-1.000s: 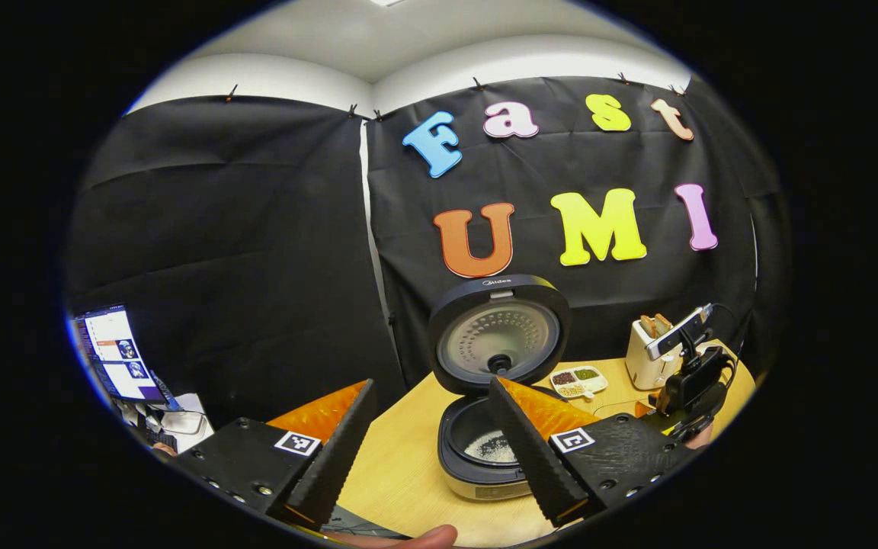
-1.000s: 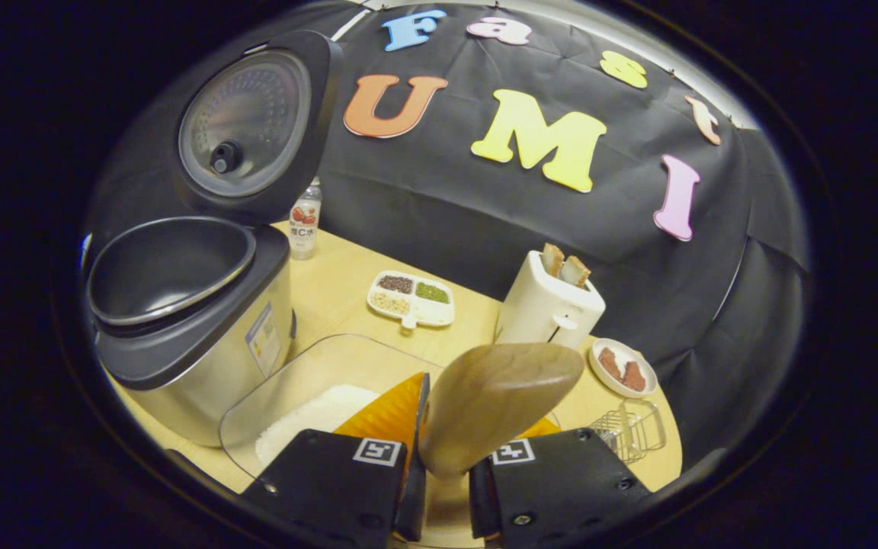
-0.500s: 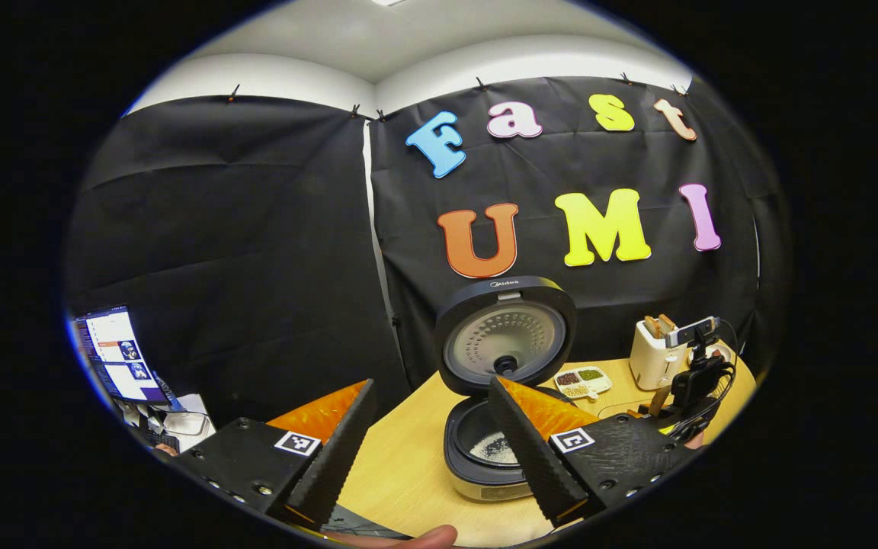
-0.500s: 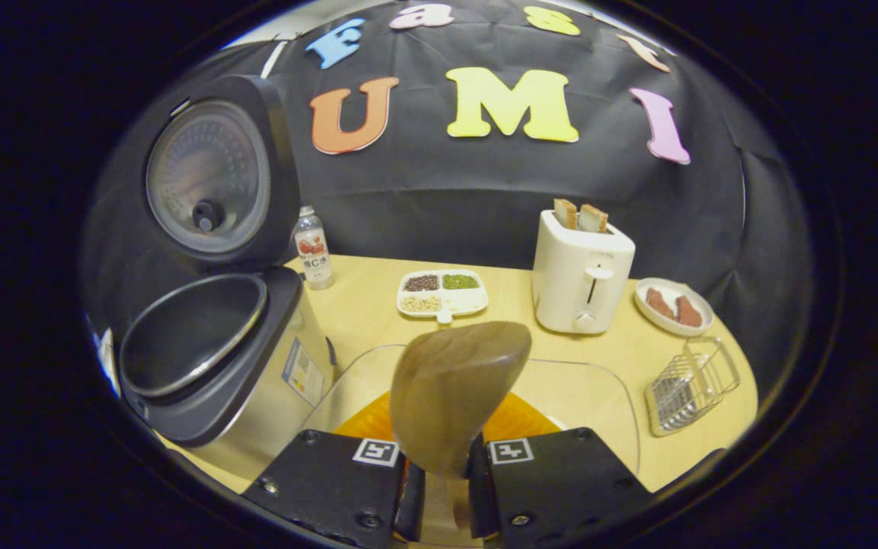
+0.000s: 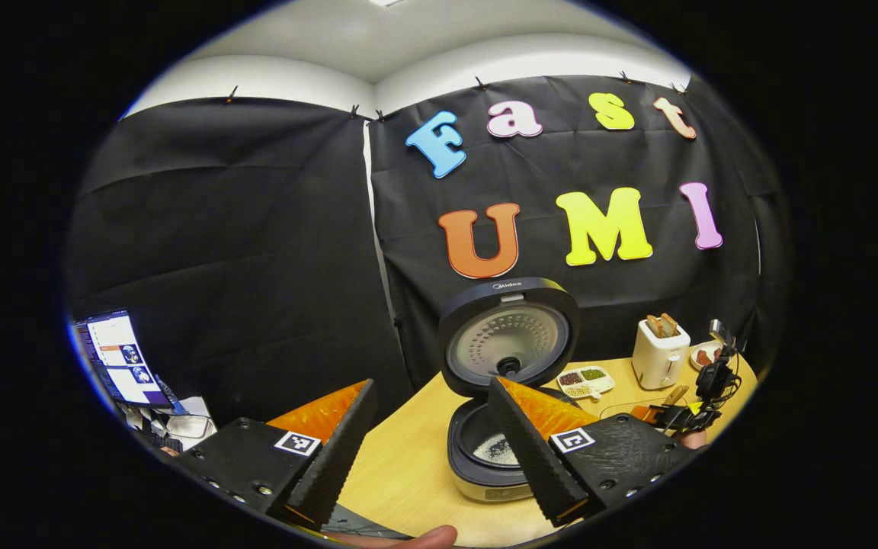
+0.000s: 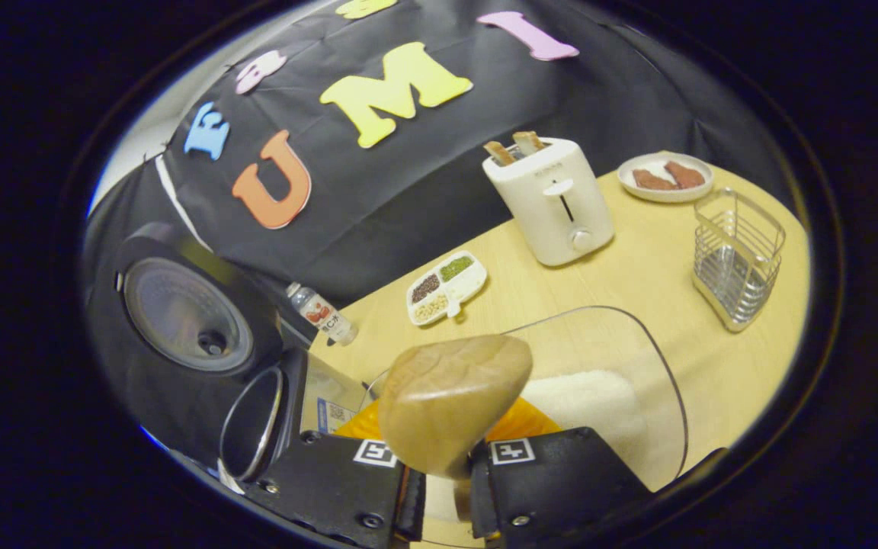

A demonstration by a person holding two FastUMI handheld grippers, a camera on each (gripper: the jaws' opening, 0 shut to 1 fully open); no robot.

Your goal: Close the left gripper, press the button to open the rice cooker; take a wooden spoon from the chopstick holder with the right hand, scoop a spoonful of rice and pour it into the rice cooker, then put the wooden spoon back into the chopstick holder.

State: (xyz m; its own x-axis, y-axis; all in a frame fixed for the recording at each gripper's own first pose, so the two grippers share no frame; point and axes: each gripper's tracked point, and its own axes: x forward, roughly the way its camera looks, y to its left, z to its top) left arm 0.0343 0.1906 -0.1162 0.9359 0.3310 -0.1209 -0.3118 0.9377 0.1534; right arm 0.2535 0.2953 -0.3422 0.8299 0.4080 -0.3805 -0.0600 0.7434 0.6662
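- We hold the right gripper (image 6: 443, 488) tilted, jaws clenched on the wooden spoon (image 6: 450, 400) above the rice container (image 6: 622, 381); the handle is hidden between them.
- Our left gripper (image 5: 431, 446) hangs released before the open rice cooker (image 5: 504, 396).
- The chopstick holder (image 6: 736, 259) stands far right.

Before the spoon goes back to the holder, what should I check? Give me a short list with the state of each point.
1. Right tongs shut on spoon: ok.
2. Spoon emptied of rice: cannot tell, its back faces the camera.
3. Rice in cooker: ok, white grains lie in the pot.
4. Holder upright with open top: ok.
5. Path over clear rice box to holder free: ok, as far as the right gripper view tells.
6. Left tongs open and apart from the spoon: ok.
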